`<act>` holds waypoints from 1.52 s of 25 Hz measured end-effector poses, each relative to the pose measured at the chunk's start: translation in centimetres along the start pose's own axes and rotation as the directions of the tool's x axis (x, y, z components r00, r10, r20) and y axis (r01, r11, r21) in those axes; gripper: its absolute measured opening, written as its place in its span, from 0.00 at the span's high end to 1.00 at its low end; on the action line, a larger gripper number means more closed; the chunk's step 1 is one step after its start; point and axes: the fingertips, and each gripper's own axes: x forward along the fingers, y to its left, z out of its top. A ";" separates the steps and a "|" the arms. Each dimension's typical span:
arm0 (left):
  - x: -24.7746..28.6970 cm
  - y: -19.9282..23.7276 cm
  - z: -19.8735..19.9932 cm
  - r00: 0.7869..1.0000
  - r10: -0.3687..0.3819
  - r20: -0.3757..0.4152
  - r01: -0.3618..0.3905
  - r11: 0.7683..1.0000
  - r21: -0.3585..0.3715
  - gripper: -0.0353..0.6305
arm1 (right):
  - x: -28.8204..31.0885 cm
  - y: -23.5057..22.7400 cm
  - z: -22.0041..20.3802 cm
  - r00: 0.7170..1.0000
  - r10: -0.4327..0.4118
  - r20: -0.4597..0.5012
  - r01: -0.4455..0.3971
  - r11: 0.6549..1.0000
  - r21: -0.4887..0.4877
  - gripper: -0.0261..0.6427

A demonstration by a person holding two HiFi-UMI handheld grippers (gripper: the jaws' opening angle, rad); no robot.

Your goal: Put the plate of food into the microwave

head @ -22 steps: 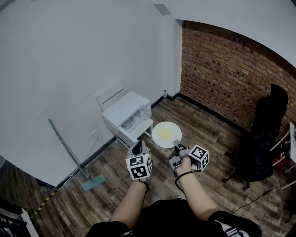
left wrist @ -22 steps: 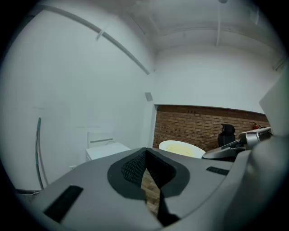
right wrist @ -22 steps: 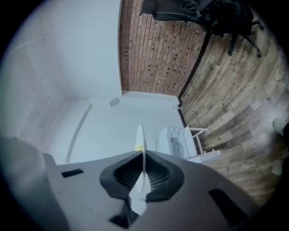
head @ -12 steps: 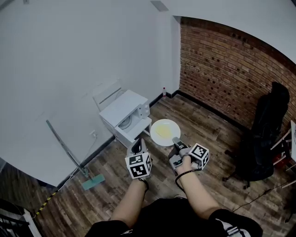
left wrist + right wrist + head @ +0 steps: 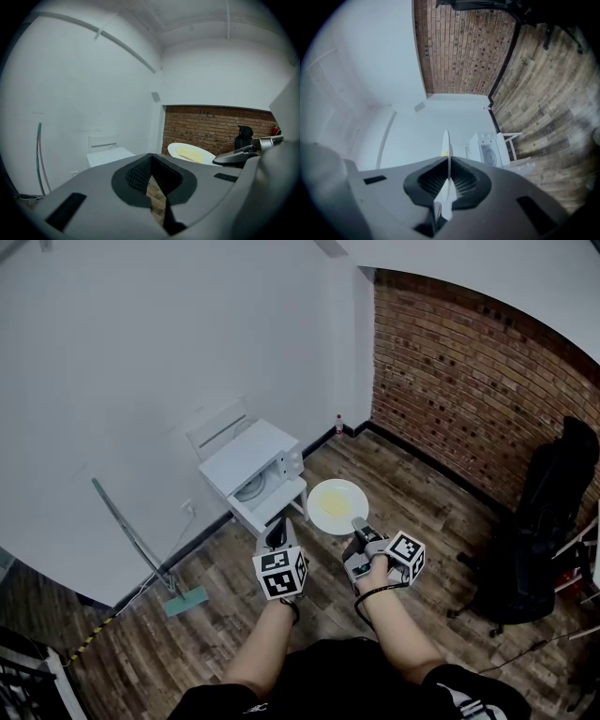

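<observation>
A white plate (image 5: pixel 337 506) carrying flat yellow food hangs level above the wooden floor, with my right gripper (image 5: pixel 359 526) shut on its near rim. In the right gripper view the plate (image 5: pixel 446 140) runs edge-on between the pads of the right gripper (image 5: pixel 449 161). A white microwave (image 5: pixel 251 472) stands on a small white stand by the wall, ahead and left of the plate, and its round turntable shows through the front. My left gripper (image 5: pixel 277 538) is beside the plate, jaws together and holding nothing. The left gripper view shows the left gripper (image 5: pixel 151 161), the plate (image 5: pixel 190 152) and the microwave (image 5: pixel 108 155).
A mop (image 5: pixel 141 549) leans on the white wall left of the microwave. A brick wall (image 5: pixel 469 381) closes the right side. A black office chair (image 5: pixel 544 531) stands at the right. A small bottle (image 5: pixel 338 424) sits in the corner. Wooden floor (image 5: pixel 422 512) lies all around.
The view has turned slightly left, so the chair sits further right. The plate and both grippers hold nearly the same place, a touch nearer the microwave. The grip on the plate is unchanged.
</observation>
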 end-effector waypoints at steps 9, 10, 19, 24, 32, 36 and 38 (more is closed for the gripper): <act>2.8 -4.4 -1.1 0.999 0.039 -0.009 -0.039 0.999 -0.030 0.95 | 0.2 -0.3 4.9 0.997 -0.003 -0.075 -0.001 0.998 -0.057 0.93; 3.2 -4.7 -1.2 0.999 0.039 -0.014 -0.040 0.999 -0.028 0.95 | 0.3 -0.5 5.3 0.997 -0.007 -0.079 0.003 0.999 -0.050 0.93; 6.8 -4.8 -1.3 0.998 0.049 -0.026 -0.049 0.998 -0.032 0.95 | 2.5 -1.9 7.4 0.995 -0.016 -0.098 0.015 1.000 -0.012 0.93; 11.2 -4.2 -0.5 0.999 0.032 -0.012 -0.033 0.999 -0.030 0.95 | 5.8 -2.0 8.7 0.995 -0.011 -0.102 0.008 0.999 -0.032 0.93; 18.1 -1.1 2.5 0.999 0.033 0.003 -0.032 0.998 -0.047 0.95 | 13.5 -1.5 11.4 0.995 -0.041 -0.095 0.037 0.998 -0.042 0.93; 21.1 1.8 2.6 0.998 0.062 -0.013 -0.062 0.995 -0.080 0.95 | 17.8 -1.3 11.1 0.991 -0.056 -0.124 0.049 0.997 -0.061 0.93; 22.5 3.2 2.8 0.997 0.072 -0.020 -0.074 0.993 -0.095 0.95 | 19.9 -1.3 10.8 0.987 -0.068 -0.143 0.058 0.996 -0.071 0.93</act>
